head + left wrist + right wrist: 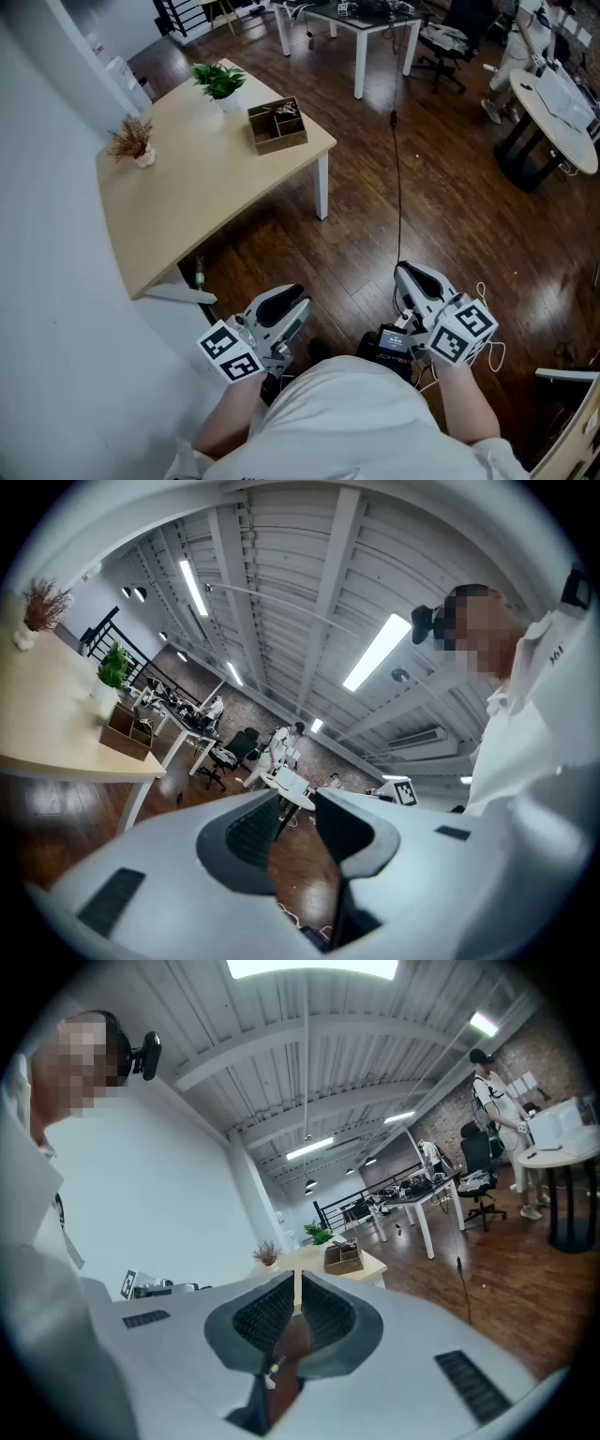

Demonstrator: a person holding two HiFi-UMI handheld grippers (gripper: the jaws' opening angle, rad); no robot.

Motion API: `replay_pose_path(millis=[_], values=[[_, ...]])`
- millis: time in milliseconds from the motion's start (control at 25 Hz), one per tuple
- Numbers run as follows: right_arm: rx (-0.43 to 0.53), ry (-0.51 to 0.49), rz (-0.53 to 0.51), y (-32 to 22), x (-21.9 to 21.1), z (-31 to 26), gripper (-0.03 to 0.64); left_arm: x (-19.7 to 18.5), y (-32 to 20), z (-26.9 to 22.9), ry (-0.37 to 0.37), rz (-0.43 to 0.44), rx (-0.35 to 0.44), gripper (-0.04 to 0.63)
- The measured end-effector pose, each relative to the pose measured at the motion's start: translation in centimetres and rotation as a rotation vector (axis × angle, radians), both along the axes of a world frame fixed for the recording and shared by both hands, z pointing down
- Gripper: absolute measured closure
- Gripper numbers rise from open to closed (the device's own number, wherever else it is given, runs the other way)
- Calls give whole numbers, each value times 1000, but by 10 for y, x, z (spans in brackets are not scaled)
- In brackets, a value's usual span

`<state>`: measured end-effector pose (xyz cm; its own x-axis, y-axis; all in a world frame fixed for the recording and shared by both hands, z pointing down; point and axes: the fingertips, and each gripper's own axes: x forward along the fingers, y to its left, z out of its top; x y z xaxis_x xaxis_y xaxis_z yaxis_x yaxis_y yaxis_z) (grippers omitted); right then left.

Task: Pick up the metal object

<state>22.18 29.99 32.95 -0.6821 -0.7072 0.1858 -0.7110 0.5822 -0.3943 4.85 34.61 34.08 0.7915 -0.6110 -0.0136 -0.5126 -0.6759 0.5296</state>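
Well, we cannot pick out the metal object for certain in any view. The likeliest place we can see is a wooden box [277, 127] with compartments, near the right corner of the pale surface [187, 187] in the upper left of the head view. A few small dark items lie inside it, too small to tell apart or say what they are made of. A green plant [220, 82] in a white pot stands just behind the box, and a dried brown sprig [133, 141] sits nearer the wall.

Both tools are well apart from that box, low in the frame and close to our body over the dark wooden floor [441, 206]. The left hand-held gripper [296, 294] has its jaws a moderate way apart, and its own view [295, 801] shows only floor between them. The right hand-held gripper [406, 273] has its jaws drawn almost together, leaving a thin slit [296, 1283] with nothing in it. Through that slit we see the surface and box far off. Each tool carries a cube [232, 352] of black-and-white square markers.
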Motion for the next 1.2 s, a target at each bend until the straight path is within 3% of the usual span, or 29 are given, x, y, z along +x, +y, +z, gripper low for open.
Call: replay_pose_path(millis=[800,1200], values=[[7,42,33,-11,-39,1,600,-47,-4,5,16,9,0,483],[-12,43,-9,-27,-56,12,600,-55,-14,11,22,-9,-13,483]])
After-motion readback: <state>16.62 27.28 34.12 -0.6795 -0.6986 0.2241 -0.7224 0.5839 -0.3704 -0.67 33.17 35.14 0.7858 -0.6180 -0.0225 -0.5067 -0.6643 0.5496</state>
